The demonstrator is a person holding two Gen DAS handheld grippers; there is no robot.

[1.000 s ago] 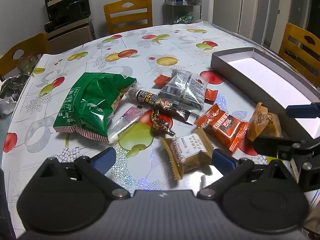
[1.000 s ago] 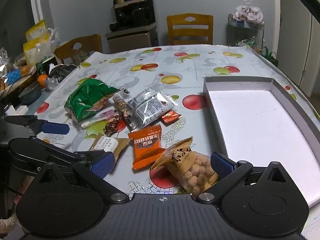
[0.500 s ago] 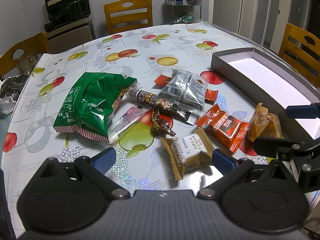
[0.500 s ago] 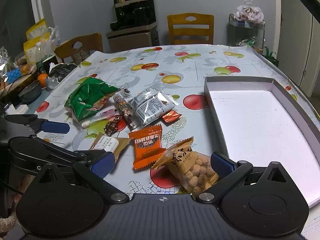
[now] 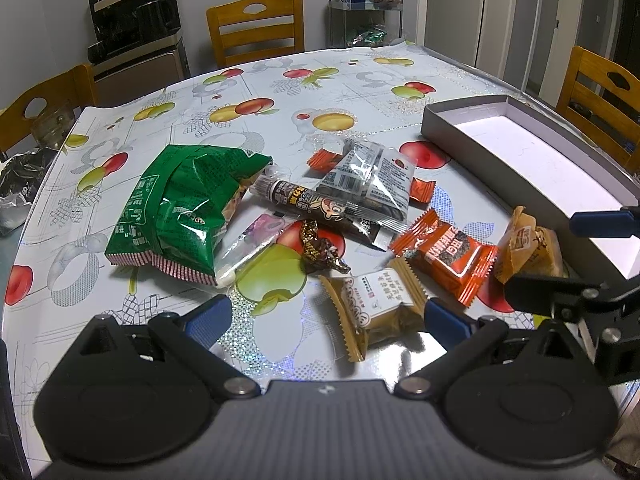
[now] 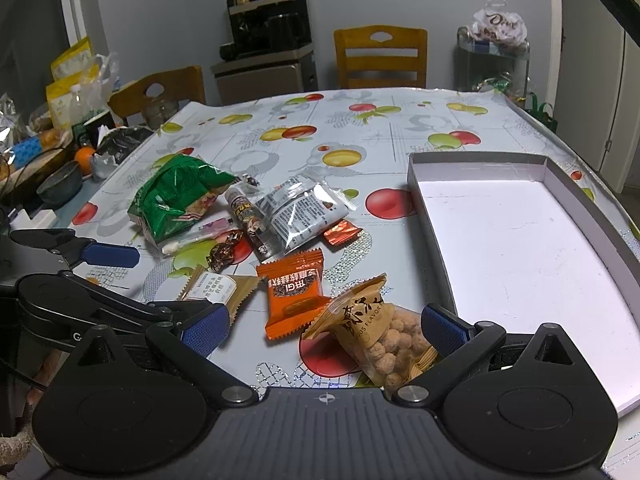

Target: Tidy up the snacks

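Several snacks lie in a heap on the fruit-print table: a green bag (image 5: 180,208), a clear silver pouch (image 5: 372,176), a brown stick pack (image 5: 320,208), an orange packet (image 5: 448,256), a tan biscuit packet (image 5: 380,308) and a bag of round puffs (image 6: 380,332). A shallow grey box (image 6: 516,232) with a white floor stands to the right. My left gripper (image 5: 328,320) is open just before the biscuit packet. My right gripper (image 6: 324,320) is open, with the puff bag between its fingers (image 6: 440,324), untouched.
Wooden chairs (image 5: 256,28) stand around the table. A water dispenser (image 6: 268,40) and a wire rack (image 6: 496,60) are at the back wall. Bowls, bags and an orange (image 6: 84,156) clutter a side surface at the left.
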